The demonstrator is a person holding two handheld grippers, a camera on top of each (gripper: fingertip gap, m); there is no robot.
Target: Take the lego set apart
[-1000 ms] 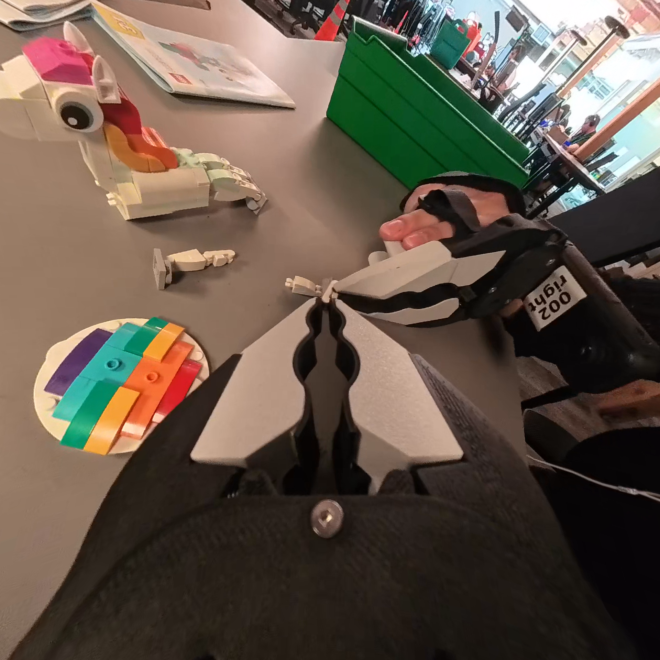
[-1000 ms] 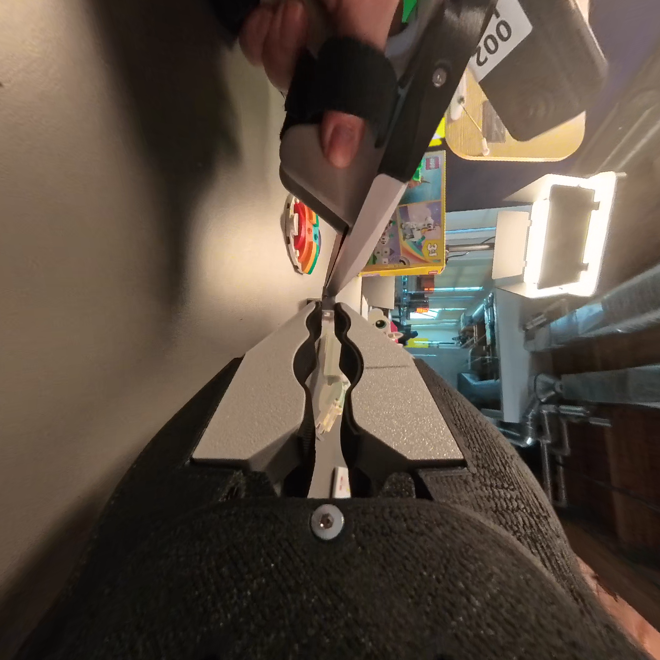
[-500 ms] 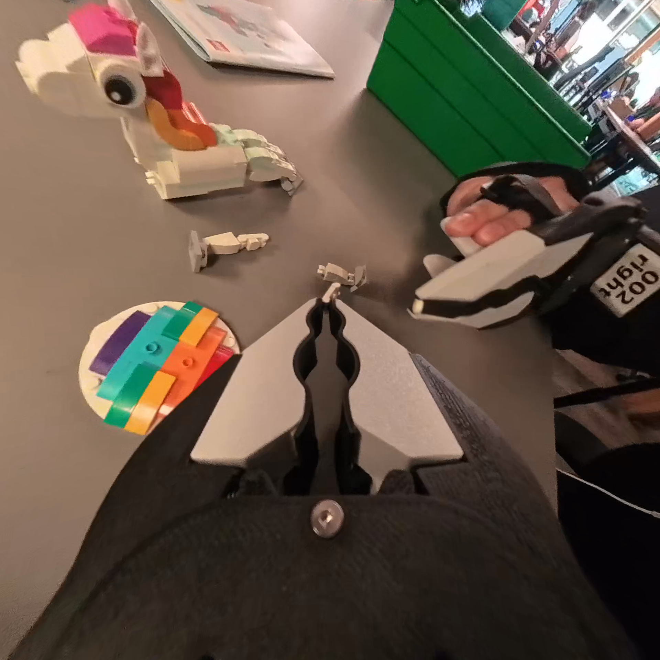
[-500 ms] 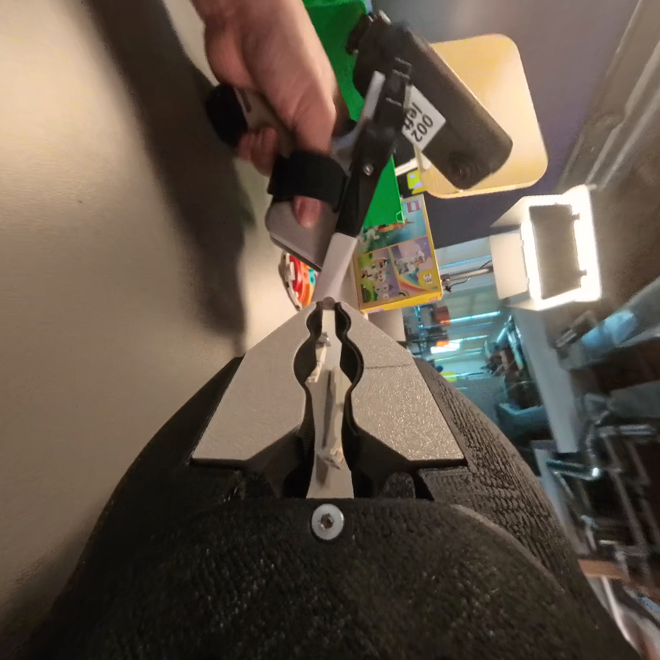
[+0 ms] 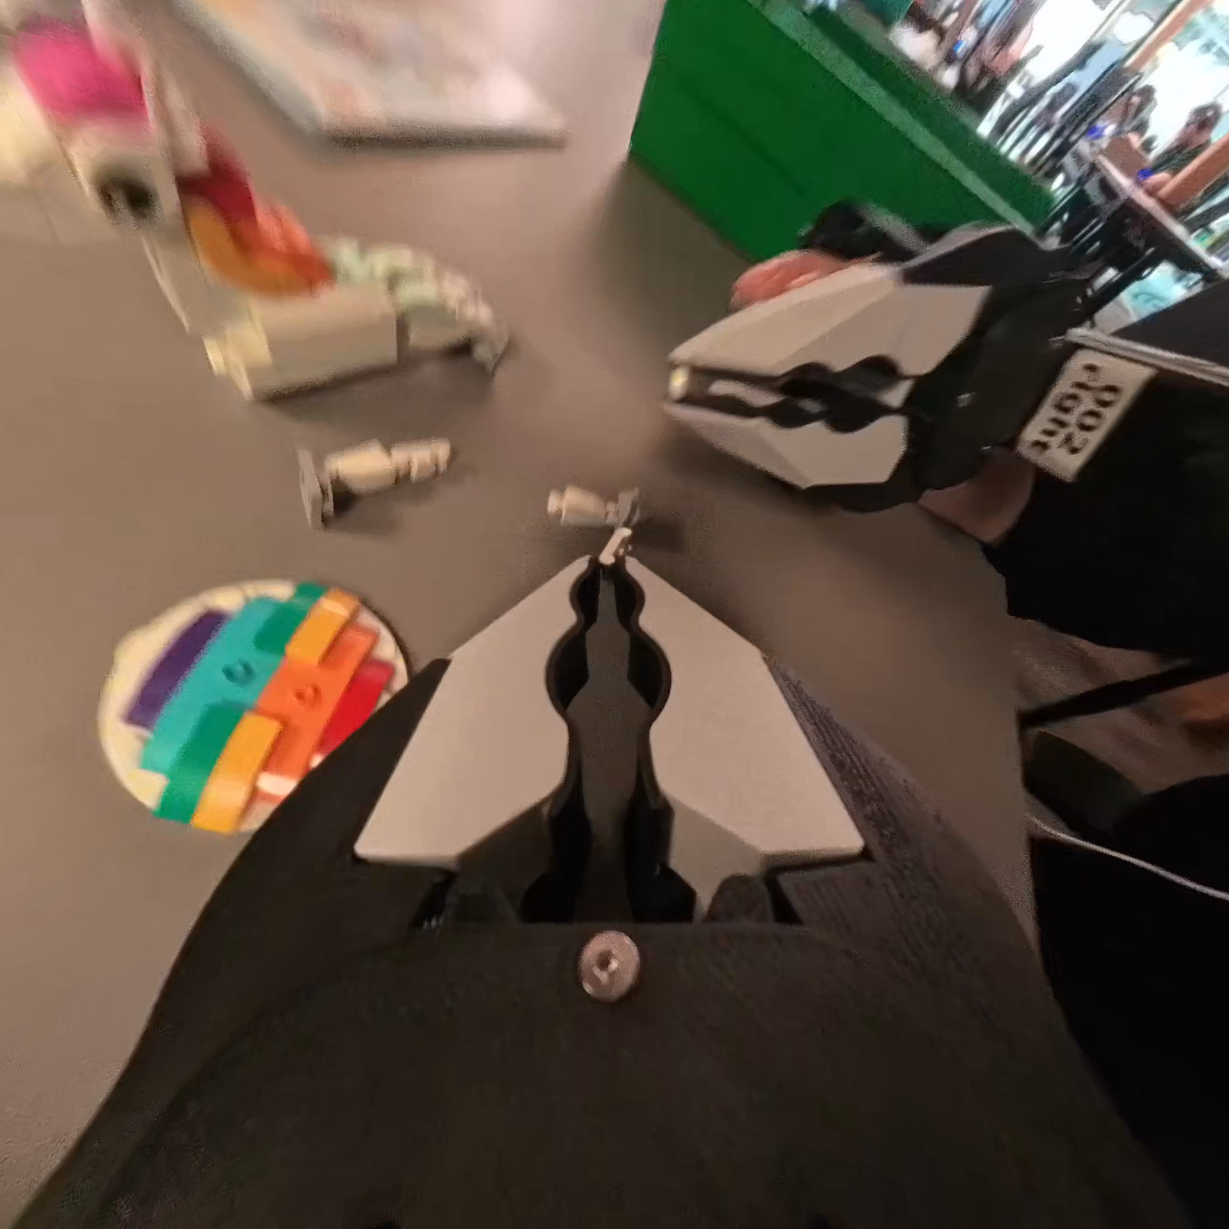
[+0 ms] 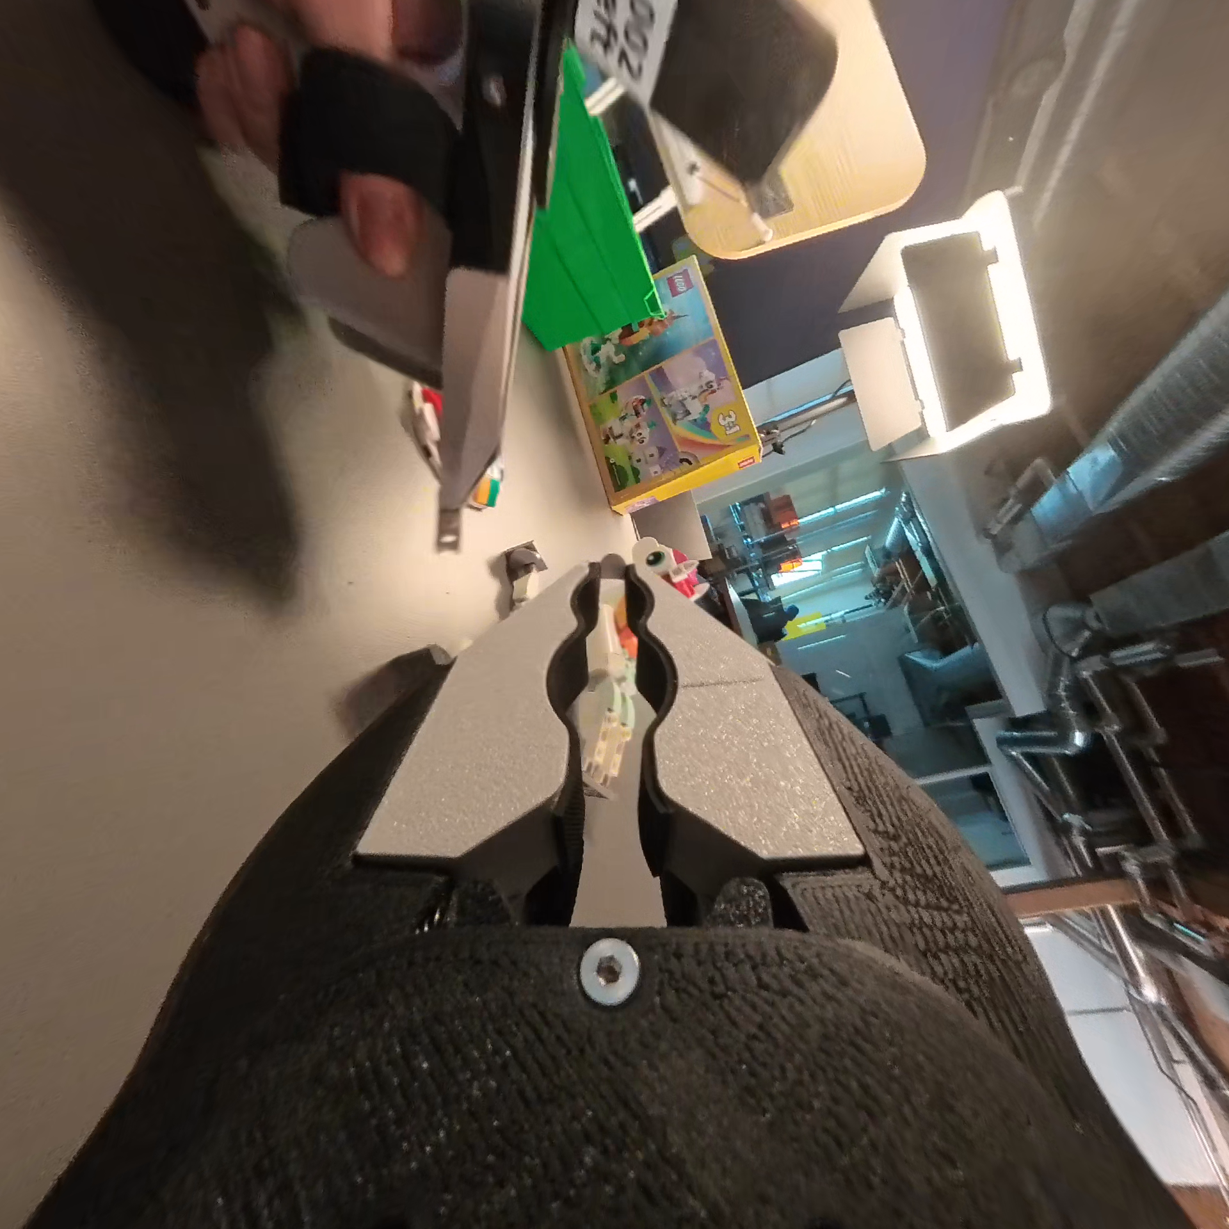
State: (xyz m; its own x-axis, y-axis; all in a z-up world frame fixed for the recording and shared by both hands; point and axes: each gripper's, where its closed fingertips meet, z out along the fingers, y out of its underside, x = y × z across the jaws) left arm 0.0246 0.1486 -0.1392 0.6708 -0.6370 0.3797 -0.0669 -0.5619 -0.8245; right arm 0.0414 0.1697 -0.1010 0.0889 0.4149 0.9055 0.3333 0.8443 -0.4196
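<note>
Grey table (image 5: pixel 100 465) bears white unicorn (image 5: pixel 286 332), rainbow-maned, one leg (image 5: pixel 372 469) off.

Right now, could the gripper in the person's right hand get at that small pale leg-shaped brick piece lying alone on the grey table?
Probably yes. The right gripper hovers with nearly closed jaws; bare grey table separates it from the pale leg-shaped piece, nothing between.

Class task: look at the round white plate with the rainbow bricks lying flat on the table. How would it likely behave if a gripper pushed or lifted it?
The round rainbow plate lies flat and low on the table, so it would probably slide, not tip. It looks like hard plastic, so likely stiff and light. Its thin edge may be awkward to pinch.
</note>
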